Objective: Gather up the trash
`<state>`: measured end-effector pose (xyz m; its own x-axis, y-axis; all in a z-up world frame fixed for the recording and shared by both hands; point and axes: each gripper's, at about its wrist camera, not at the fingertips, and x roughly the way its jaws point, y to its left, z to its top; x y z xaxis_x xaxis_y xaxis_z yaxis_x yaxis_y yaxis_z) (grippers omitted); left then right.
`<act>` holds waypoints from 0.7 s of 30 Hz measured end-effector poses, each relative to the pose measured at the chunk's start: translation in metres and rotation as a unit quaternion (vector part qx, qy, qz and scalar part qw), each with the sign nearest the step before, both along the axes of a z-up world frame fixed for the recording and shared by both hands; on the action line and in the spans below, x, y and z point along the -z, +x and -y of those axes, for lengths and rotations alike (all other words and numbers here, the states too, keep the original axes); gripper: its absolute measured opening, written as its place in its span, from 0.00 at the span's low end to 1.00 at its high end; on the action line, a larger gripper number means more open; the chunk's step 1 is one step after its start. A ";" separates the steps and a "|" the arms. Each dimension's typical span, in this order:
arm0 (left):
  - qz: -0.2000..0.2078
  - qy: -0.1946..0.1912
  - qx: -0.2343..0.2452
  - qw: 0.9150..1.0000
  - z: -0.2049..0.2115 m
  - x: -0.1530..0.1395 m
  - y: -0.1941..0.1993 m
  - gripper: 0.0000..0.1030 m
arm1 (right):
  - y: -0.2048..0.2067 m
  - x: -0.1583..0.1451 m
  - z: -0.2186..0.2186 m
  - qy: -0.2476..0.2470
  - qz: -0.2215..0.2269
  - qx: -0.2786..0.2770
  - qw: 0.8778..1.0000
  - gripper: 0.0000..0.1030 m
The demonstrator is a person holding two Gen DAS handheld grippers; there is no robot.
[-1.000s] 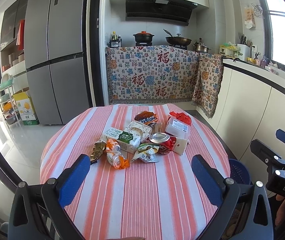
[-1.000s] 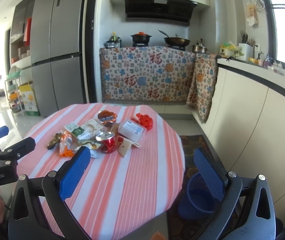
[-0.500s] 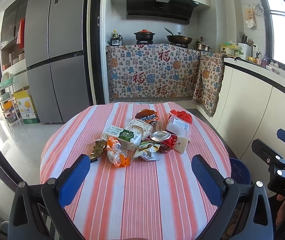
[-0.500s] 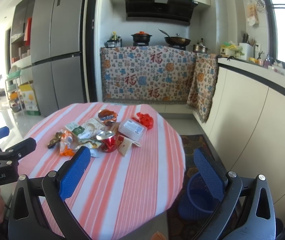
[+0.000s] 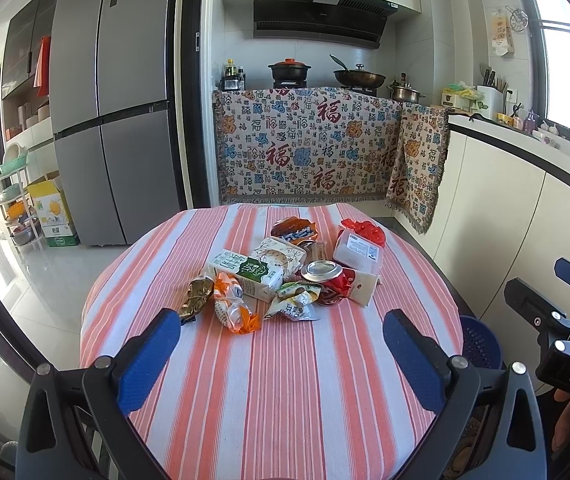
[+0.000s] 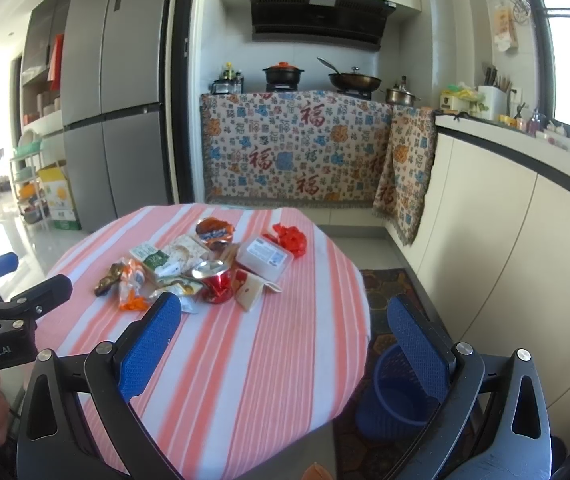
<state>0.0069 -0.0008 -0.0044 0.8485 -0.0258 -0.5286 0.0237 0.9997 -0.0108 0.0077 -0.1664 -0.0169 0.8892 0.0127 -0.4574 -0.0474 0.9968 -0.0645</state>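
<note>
A pile of trash lies mid-table on the round red-striped cloth (image 5: 277,380): a crushed red can (image 5: 325,282), a green-and-white carton (image 5: 245,272), an orange wrapper (image 5: 235,308), a gold wrapper (image 5: 197,296), a clear plastic box (image 5: 359,250) and a red bag (image 5: 365,230). The can also shows in the right wrist view (image 6: 215,280). My left gripper (image 5: 281,356) is open and empty, short of the pile. My right gripper (image 6: 281,340) is open and empty over the table's right edge. A blue bin (image 6: 399,394) stands on the floor at the right.
A grey fridge (image 5: 117,112) stands at the back left. A patterned cloth (image 5: 305,152) hangs over the stove counter. White cabinets (image 6: 525,260) run along the right. A rug (image 6: 389,284) lies under the bin. The other gripper shows at each view's side.
Both views have shifted only slightly; the pile sits a touch lower in the left view. Both grippers stay open and empty.
</note>
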 end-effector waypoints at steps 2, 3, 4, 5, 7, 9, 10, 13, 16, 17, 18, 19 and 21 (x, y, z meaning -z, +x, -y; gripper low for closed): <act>-0.001 -0.001 0.000 1.000 0.000 0.001 0.000 1.00 | 0.000 0.000 0.000 0.000 0.000 0.000 1.000 1.00; -0.001 -0.001 0.000 1.000 -0.001 0.001 0.000 1.00 | 0.000 0.000 0.000 0.000 0.000 0.000 1.000 1.00; -0.001 -0.001 0.000 1.000 -0.001 0.001 0.000 1.00 | 0.000 0.000 0.000 0.000 0.001 0.000 1.000 1.00; -0.001 -0.001 0.000 1.000 -0.001 0.001 -0.001 1.00 | 0.000 0.000 0.000 0.000 0.000 0.000 1.000 1.00; 0.000 -0.001 -0.001 1.000 -0.001 0.001 0.000 1.00 | 0.000 0.000 0.000 0.000 0.000 0.000 1.000 1.00; 0.000 -0.001 0.000 1.000 0.000 0.001 0.000 1.00 | 0.000 0.000 0.000 0.000 0.000 -0.001 1.000 1.00; -0.001 -0.001 0.000 1.000 0.000 0.001 0.000 1.00 | 0.000 0.000 0.000 0.000 0.000 -0.001 1.000 1.00; -0.001 -0.001 0.000 1.000 -0.001 0.001 0.000 1.00 | 0.000 0.000 0.001 0.000 0.000 -0.001 1.000 1.00; 0.000 0.000 -0.001 1.000 -0.001 0.001 0.000 1.00 | 0.000 0.000 0.000 0.000 0.000 0.000 1.000 1.00; 0.000 0.000 -0.001 1.000 -0.001 0.002 0.000 1.00 | 0.000 0.000 0.000 0.000 0.000 -0.001 1.000 1.00; -0.001 0.000 -0.002 1.000 -0.002 0.002 0.000 1.00 | 0.000 0.000 0.000 0.000 0.000 0.000 1.000 1.00; -0.001 -0.001 -0.003 1.000 -0.003 0.003 0.001 1.00 | 0.000 0.000 0.000 0.000 0.000 0.000 1.000 1.00; -0.002 -0.002 -0.006 1.000 -0.005 0.005 0.001 1.00 | 0.000 0.000 0.000 0.000 0.000 -0.001 1.000 1.00</act>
<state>0.0083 0.0039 -0.0090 0.8466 -0.0180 -0.5319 0.0123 0.9998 -0.0143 0.0077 -0.1663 -0.0172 0.8890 0.0137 -0.4576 -0.0490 0.9967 -0.0653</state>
